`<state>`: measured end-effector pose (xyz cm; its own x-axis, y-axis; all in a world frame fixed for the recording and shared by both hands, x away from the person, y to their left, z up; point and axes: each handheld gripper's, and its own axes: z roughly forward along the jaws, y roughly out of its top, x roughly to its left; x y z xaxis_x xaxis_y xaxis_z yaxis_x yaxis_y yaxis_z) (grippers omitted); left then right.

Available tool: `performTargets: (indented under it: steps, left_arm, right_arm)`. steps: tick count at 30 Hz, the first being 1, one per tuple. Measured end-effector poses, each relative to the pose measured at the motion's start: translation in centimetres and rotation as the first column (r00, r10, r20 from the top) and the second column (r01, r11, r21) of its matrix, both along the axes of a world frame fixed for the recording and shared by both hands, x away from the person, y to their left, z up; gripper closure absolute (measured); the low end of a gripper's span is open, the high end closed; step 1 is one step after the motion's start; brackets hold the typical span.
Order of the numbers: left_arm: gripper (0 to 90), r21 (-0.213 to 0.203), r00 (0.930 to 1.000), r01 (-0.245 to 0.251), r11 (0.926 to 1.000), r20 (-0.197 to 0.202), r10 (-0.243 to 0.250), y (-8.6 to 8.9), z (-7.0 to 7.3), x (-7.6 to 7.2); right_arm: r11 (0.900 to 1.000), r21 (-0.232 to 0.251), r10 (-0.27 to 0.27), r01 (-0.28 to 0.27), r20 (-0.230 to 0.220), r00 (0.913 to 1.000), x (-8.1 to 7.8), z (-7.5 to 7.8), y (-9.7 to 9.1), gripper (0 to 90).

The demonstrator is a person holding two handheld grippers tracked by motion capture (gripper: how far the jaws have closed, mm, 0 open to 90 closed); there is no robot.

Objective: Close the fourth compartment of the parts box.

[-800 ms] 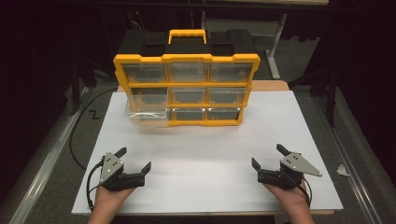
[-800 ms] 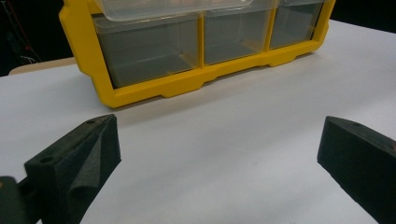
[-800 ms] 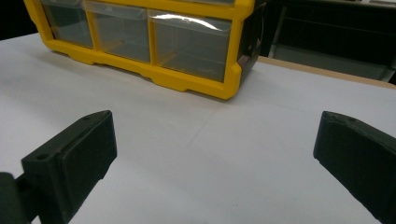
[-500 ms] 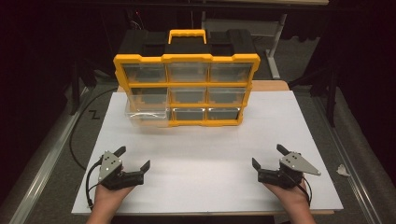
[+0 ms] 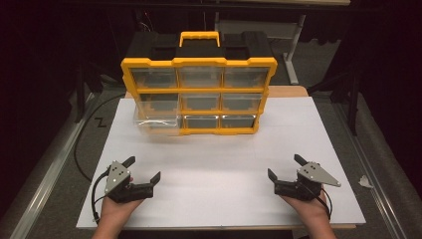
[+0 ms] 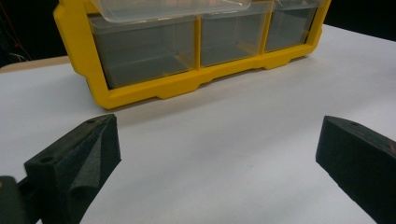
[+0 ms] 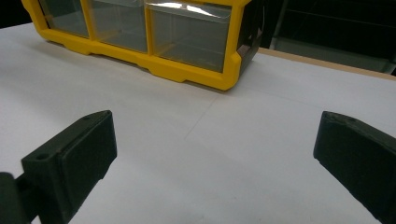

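Your left gripper and right gripper rest near the table's front edge, jaws spread wide, holding nothing. Well ahead stands the yellow drawer organizer, long axis across the table, drawers facing you, bottom-left clear drawer pulled partly out.

Bright light falls from above on the white table while the surroundings sit almost black. Glare streaks the clear drawers, and the near black jaws blur softly.
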<state>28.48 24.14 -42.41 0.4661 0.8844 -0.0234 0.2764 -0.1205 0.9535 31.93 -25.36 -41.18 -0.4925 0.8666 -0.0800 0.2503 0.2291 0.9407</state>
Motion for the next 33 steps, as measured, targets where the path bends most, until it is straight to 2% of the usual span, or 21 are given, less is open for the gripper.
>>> performTargets:
  steps: [18,21,31,33]
  left_arm:
    - [1.0,0.006,1.0,-0.004,1.0,0.001,0.004,0.12,-0.02,0.0]
    - [5.1,-0.008,0.9999,-0.005,1.0,0.009,0.005,0.28,0.09,-0.11]
    - [21.8,0.009,0.9993,0.004,1.0,0.037,-0.004,0.29,0.09,-0.48]
    - [24.8,0.002,0.9992,0.0,1.0,0.04,0.0,0.33,0.06,-0.5]
  right_arm:
    - [0.9998,0.016,-0.015,0.015,-0.006,0.9999,0.23,-0.22,-0.41,0.8]
    - [0.9999,0.014,-0.004,0.004,-0.006,1.0,0.3,-0.32,-0.39,0.8]
    - [0.9998,0.018,0.005,-0.004,-0.014,0.9999,0.31,-0.45,-0.3,0.9]
    - [0.9998,0.02,0.001,-0.001,-0.015,0.9999,0.33,-0.44,-0.35,0.9]
